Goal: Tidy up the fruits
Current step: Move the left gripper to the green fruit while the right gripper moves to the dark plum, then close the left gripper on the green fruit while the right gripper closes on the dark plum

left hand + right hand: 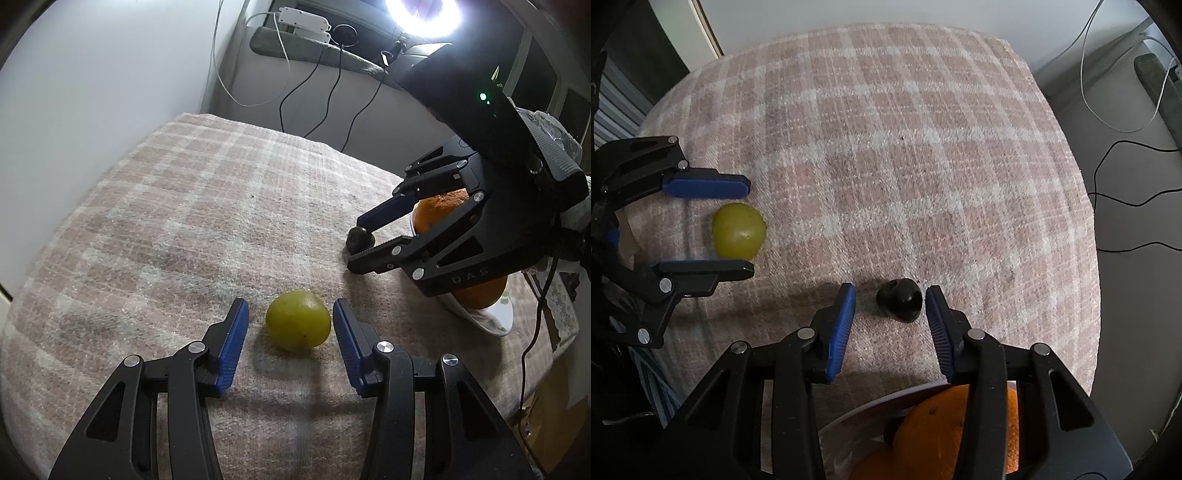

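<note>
A yellow-green round fruit (297,319) lies on the checked cloth between the blue pads of my left gripper (291,308). The gripper is open, with a gap on each side of the fruit. The right wrist view shows the same green fruit (738,229) inside the left gripper (749,227). A small dark fruit (899,300) lies between the pads of my right gripper (890,291), which is open and points steeply down; the right pad is close to it. In the left wrist view the right gripper (358,242) straddles the dark fruit (359,236).
A white plate (491,321) holding oranges (439,210) stands at the cloth's right edge, under the right gripper. It shows as a plate (857,413) with an orange (934,424) at the bottom of the right wrist view. The checked cloth (905,147) drops off at its edges. Cables (332,96) and a ring light (424,14) are behind.
</note>
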The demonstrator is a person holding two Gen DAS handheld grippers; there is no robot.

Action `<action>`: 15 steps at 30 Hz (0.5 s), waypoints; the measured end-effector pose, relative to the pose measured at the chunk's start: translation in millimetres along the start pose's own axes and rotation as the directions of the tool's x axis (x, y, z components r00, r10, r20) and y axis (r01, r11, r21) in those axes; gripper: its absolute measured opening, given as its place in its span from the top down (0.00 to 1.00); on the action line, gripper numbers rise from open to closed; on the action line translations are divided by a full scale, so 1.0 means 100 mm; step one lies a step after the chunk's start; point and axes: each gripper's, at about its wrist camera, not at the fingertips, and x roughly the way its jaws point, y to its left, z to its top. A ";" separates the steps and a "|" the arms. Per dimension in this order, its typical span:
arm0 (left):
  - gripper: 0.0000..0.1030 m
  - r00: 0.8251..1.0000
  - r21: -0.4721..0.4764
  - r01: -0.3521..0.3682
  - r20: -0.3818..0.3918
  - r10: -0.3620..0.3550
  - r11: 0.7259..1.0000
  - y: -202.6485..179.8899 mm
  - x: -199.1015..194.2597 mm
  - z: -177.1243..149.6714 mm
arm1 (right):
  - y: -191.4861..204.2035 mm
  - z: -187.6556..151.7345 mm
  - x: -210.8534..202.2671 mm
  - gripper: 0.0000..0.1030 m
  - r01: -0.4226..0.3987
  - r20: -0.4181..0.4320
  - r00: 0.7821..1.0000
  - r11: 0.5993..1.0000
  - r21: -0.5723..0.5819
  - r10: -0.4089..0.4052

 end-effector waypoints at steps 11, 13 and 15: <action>0.70 1.000 0.020 -0.002 -0.001 0.002 1.000 -0.03 0.02 0.01 | -0.04 0.00 0.05 0.75 0.017 0.020 1.000 1.000 0.015 -0.017; 0.70 1.000 0.021 -0.004 0.001 0.004 1.000 -0.03 0.02 0.00 | -0.03 0.00 0.06 0.76 0.025 0.019 1.000 1.000 0.011 -0.025; 0.70 1.000 0.018 -0.002 0.002 0.002 1.000 -0.02 0.02 0.00 | -0.01 -0.01 0.04 0.76 0.035 0.021 0.999 0.999 0.014 -0.035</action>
